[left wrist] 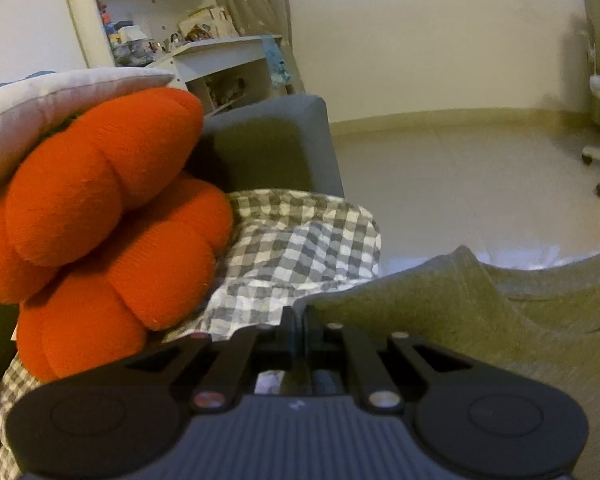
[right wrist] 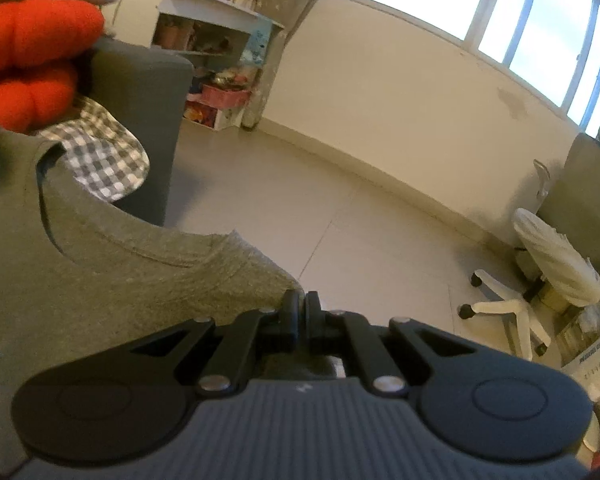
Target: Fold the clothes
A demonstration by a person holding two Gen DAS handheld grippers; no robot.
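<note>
With both claws, the left claw (left wrist: 299,316) and the right claw (right wrist: 301,304), pinched tight on the two shoulder corners of the grey T-shirt (right wrist: 100,264), which hangs beside the checked cloth (left wrist: 300,248), keep the neckline taut and level before laying it down.

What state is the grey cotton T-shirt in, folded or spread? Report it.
Spread, not folded: the grey cotton T-shirt hangs stretched, neckline visible, its edge pinched by the left gripper and right gripper.
</note>
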